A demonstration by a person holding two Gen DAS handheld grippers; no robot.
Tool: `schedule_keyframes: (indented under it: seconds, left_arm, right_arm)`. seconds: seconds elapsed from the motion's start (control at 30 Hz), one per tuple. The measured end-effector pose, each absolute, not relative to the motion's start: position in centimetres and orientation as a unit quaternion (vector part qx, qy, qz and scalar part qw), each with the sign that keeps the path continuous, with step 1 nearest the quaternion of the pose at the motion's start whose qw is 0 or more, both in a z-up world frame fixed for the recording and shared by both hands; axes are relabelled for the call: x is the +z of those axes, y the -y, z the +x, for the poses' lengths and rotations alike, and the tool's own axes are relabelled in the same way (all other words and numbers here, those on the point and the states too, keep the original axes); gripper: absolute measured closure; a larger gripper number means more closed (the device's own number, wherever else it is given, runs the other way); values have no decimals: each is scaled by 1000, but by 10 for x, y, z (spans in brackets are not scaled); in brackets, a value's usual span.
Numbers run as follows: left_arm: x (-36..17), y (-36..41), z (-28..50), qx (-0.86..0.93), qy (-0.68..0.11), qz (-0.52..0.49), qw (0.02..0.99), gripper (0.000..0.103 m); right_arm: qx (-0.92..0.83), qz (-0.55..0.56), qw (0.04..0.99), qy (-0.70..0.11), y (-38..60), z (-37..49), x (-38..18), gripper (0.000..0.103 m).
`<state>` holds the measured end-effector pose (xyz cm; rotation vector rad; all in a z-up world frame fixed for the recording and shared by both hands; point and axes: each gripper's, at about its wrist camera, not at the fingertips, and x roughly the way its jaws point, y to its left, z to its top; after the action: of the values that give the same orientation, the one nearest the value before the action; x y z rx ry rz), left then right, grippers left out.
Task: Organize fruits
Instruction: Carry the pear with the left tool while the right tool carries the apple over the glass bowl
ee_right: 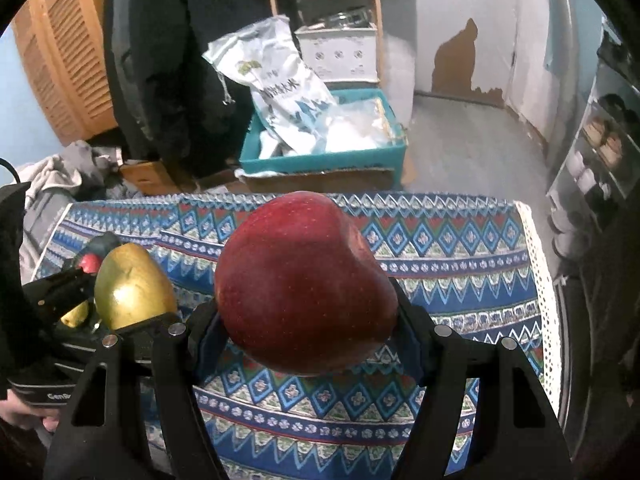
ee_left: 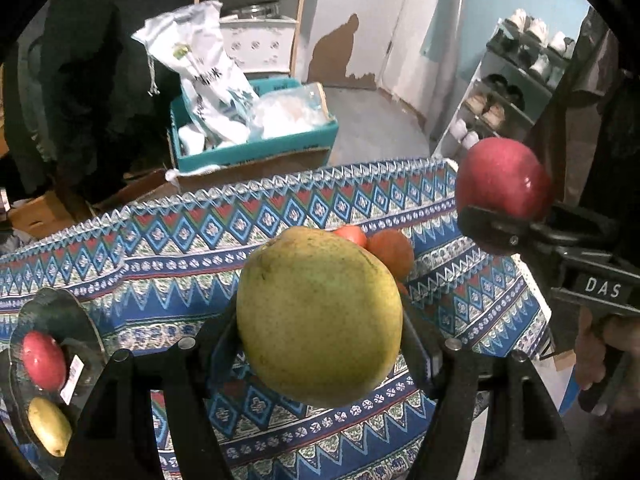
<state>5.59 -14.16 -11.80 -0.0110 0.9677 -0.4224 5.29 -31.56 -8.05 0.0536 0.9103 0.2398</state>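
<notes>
Patterned tablecloth (ee_left: 168,264) bears oranges (ee_left: 390,250) beyond held pear (ee_left: 320,316)

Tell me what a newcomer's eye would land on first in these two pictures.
First, the two lifted fruits: a big yellow-green pear clamped in the left gripper and a glossy red apple clamped in the right gripper, both above the table. Next, the bright blue patterned tablecloth below them. Then the dark plate at its left edge, holding a red apple and a yellow fruit.
</notes>
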Motion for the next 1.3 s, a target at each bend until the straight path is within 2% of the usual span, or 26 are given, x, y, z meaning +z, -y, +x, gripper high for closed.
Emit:
schedule_keyframes:
  seconds: [0.67, 1.3]
  left_arm:
    - [-59, 80, 33, -178, -401, -29, 898, 30]
    - [-74, -37, 23, -83, -409, -73, 906, 30]
  right_arm:
    - [177, 5, 902, -394, 247, 49, -28, 32]
    - [253, -8, 870, -424, 137, 79, -38, 32]
